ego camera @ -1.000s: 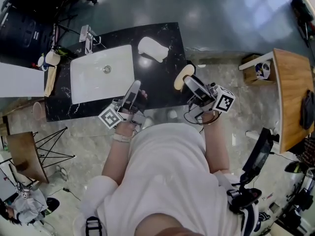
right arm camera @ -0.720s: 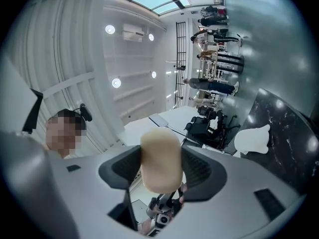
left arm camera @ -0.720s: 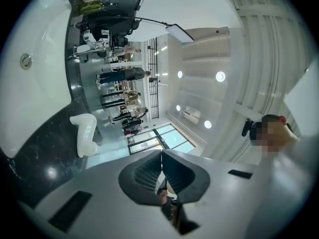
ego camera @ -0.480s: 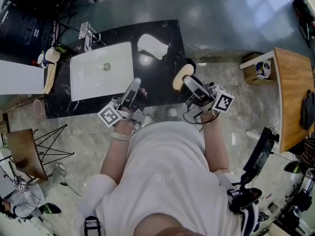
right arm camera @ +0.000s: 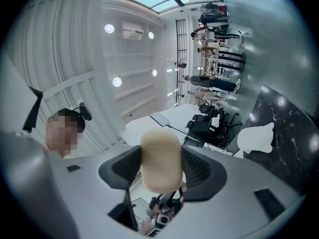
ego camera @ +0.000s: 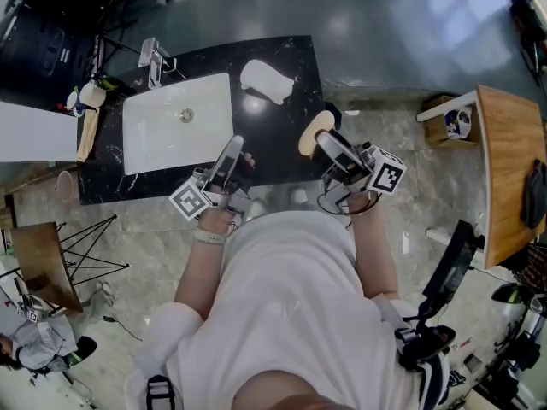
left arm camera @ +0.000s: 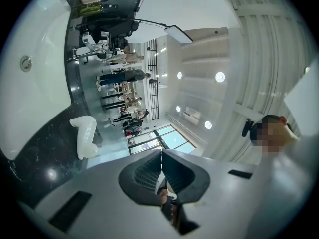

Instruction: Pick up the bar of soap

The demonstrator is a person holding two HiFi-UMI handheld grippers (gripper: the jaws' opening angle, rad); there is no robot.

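Right of the white sink [ego camera: 178, 122], over the front edge of the black counter [ego camera: 282, 165], the right gripper [right arm camera: 160, 169] clamps the bar of soap [right arm camera: 160, 156] between both jaws, apparently lifted off the stone. The left gripper [left arm camera: 161, 168], just in front of the sink, has its jaws pressed together on nothing. A steady, even squeeze should stop the slick bar twisting free.

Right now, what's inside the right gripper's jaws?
The bar of soap, clamped in the right gripper. Its gripped sides are covered by the jaws.
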